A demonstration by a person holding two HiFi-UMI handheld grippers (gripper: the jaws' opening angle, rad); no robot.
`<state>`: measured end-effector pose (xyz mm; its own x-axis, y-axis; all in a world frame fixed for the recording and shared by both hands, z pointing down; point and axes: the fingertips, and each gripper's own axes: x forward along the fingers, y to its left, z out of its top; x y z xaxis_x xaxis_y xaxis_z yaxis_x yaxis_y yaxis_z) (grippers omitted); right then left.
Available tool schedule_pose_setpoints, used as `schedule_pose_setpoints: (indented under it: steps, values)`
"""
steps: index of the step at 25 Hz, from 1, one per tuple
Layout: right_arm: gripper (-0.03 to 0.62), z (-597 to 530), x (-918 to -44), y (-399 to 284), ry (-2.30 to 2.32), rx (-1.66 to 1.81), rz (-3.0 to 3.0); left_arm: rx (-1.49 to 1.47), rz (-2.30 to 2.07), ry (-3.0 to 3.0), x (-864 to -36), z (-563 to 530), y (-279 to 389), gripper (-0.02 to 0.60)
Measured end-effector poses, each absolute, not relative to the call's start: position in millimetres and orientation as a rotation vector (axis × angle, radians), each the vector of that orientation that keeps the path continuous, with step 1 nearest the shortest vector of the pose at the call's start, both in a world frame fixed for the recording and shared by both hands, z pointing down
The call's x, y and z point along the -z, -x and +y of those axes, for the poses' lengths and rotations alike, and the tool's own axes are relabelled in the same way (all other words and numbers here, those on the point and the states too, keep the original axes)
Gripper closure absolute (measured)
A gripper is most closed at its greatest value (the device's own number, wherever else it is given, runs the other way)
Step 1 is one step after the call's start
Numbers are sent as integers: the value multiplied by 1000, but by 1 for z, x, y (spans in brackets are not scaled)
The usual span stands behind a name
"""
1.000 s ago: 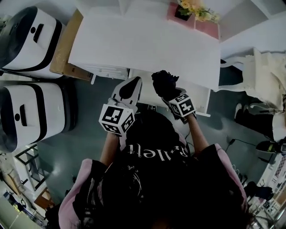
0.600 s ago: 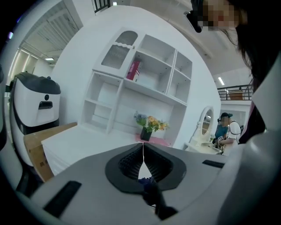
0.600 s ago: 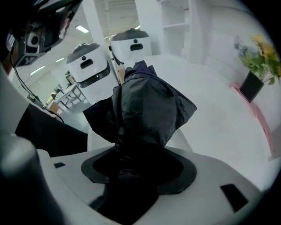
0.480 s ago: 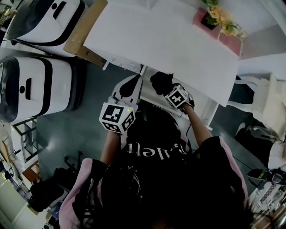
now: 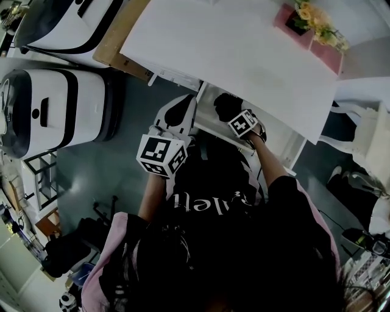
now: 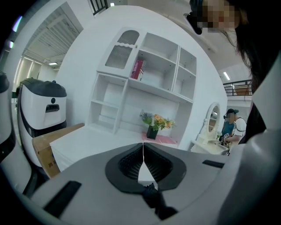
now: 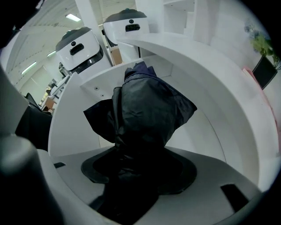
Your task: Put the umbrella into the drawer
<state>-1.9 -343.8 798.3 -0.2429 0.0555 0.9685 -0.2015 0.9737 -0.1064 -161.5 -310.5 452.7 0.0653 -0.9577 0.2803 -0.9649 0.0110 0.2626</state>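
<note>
A folded black umbrella (image 7: 145, 118) sticks out from my right gripper (image 7: 138, 169), which is shut on it. In the head view that umbrella (image 5: 225, 108) hangs over the open white drawer (image 5: 210, 125) under the desk's front edge, with the right gripper (image 5: 234, 117) just behind it. In the right gripper view the drawer's white inside (image 7: 193, 132) lies below the umbrella. My left gripper (image 5: 181, 117) is shut and holds nothing; it sits left of the drawer. In its own view the left gripper (image 6: 143, 154) has its pads pressed together.
A white desk (image 5: 225, 49) runs across the top, with a flower pot (image 5: 301, 17) at its far right. Two white and black machines (image 5: 55, 113) and a cardboard box (image 5: 119, 46) stand on the left. A white shelf unit (image 6: 140, 88) rises behind the desk.
My right gripper has carried the umbrella forward and down towards the open drawer. The head camera has swung, so the desk shows further right. The left gripper has barely moved.
</note>
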Motion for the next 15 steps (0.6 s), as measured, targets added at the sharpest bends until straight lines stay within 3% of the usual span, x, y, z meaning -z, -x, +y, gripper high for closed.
schedule_pose_setpoints:
  steps: [15]
  values:
    - [310,-349,-819,-11,-178,-245,-1728,-78,-1841,-2036,-455,-311,146,565]
